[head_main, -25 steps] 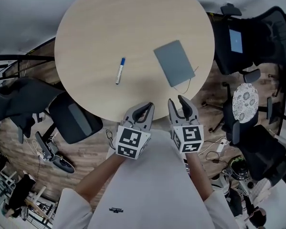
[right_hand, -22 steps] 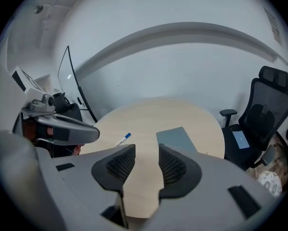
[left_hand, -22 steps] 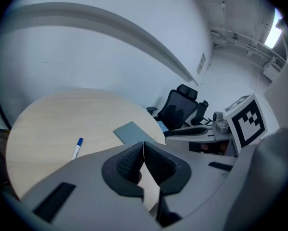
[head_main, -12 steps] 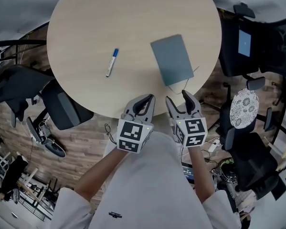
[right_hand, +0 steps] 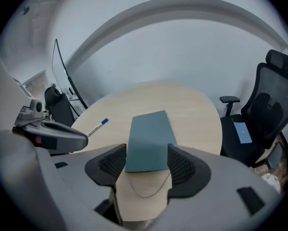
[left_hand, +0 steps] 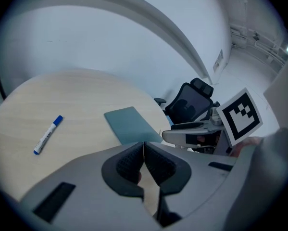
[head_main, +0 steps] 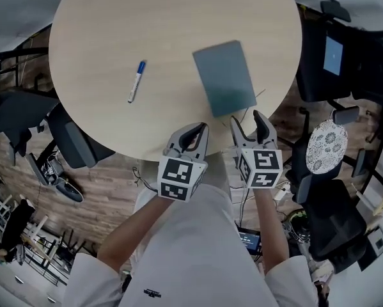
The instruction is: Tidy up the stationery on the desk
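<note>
Right gripper view: jaws on my right gripper (right_hand: 144, 163), just opening wide, are framing the notebook (right_hand: 148, 138) untouched; my left gripper (left_hand: 144, 161) jaws are sitting shut, empty.

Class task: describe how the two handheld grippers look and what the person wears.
The left gripper and right gripper are pale grey, with curved fingers lined by dark ribbed pads and a cube of black-and-white square markers. The person wears a pale short-sleeved top.

The marker (head_main: 135, 82) lies on the table (head_main: 108, 24), left of the notebook (head_main: 224, 78).
</note>
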### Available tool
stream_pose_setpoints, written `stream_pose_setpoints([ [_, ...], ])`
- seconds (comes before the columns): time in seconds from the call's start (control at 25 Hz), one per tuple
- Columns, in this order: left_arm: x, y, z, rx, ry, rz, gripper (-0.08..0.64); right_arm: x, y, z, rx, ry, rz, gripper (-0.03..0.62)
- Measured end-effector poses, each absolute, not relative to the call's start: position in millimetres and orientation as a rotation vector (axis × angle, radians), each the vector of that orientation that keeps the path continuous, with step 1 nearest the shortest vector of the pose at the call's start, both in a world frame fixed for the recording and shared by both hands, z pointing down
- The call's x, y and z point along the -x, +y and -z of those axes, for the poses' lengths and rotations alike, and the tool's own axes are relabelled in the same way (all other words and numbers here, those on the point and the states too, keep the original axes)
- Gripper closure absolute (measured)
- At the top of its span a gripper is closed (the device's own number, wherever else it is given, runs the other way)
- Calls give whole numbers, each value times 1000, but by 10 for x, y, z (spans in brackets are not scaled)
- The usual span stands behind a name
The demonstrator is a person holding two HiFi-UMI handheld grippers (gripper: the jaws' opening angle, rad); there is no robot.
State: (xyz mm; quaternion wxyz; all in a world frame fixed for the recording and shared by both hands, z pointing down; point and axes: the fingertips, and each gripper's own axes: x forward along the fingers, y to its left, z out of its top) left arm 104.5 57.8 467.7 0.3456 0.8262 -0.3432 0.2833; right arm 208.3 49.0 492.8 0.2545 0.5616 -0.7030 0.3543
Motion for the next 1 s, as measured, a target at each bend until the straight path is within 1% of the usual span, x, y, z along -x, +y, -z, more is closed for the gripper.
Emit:
stream_pose_setpoints([
  [0.36, -1321, 570, -5133, -2121, -843, -771, 538, -2438, 400, -5483, -1510, -1797, -1024, 324],
  [1.0, -1521, 666, -5780, -2035, -822, -842, 538, -2516, 313, -5977, -1464, -1750, -1230, 324],
])
